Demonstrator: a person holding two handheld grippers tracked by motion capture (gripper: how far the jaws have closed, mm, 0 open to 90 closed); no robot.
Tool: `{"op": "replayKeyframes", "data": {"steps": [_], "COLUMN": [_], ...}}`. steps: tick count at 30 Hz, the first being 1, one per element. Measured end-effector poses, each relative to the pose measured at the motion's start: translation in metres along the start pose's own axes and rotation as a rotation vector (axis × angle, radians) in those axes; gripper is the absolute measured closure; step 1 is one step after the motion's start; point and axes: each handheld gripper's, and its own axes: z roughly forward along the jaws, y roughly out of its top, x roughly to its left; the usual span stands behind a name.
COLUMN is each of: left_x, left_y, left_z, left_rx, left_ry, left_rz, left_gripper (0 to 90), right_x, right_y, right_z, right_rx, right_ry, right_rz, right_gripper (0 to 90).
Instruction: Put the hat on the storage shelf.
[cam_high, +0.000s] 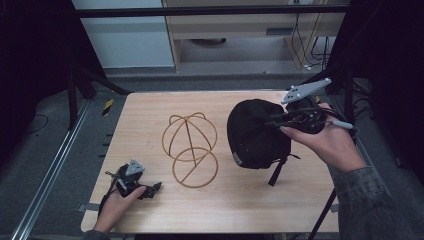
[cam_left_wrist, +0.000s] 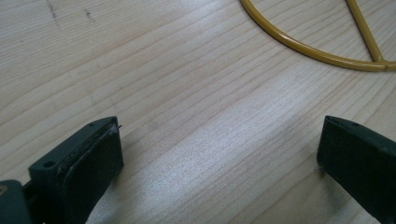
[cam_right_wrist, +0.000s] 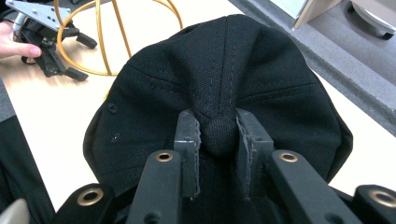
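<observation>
A black cap (cam_high: 252, 135) hangs tilted over the right half of the wooden table (cam_high: 150, 100), its strap dangling. My right gripper (cam_high: 278, 121) is shut on the cap's top button (cam_right_wrist: 219, 134), the pads pinching it from both sides. A yellow wire hat stand (cam_high: 189, 149) sits at the table's middle, with a dome and a round base ring. Near the front left corner my left gripper (cam_high: 156, 187) rests low on the table, open, with bare wood between its jaws. A curve of the stand's ring (cam_left_wrist: 317, 51) lies ahead of it.
Dark frame posts stand at both sides of the table. Grey floor and a pale cabinet (cam_high: 250, 30) lie beyond the far edge. In the right gripper view the left gripper (cam_right_wrist: 81, 58) lies beside the stand's wires (cam_right_wrist: 112, 32).
</observation>
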Motion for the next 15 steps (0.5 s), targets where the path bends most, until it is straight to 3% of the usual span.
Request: {"op": "replayKeyframes", "data": {"steps": [15], "left_x": [0.0], "left_y": [0.0], "left_z": [0.0], "left_rx": [0.0], "left_ry": [0.001], "left_rz": [0.0], "left_gripper": [0.0], "right_x": [0.0051], "right_y": [0.0068], "right_z": [-0.0061], "right_rx": [-0.025], "right_ry": [0.015], "right_rz": [-0.013], "right_gripper": [73.1]}}
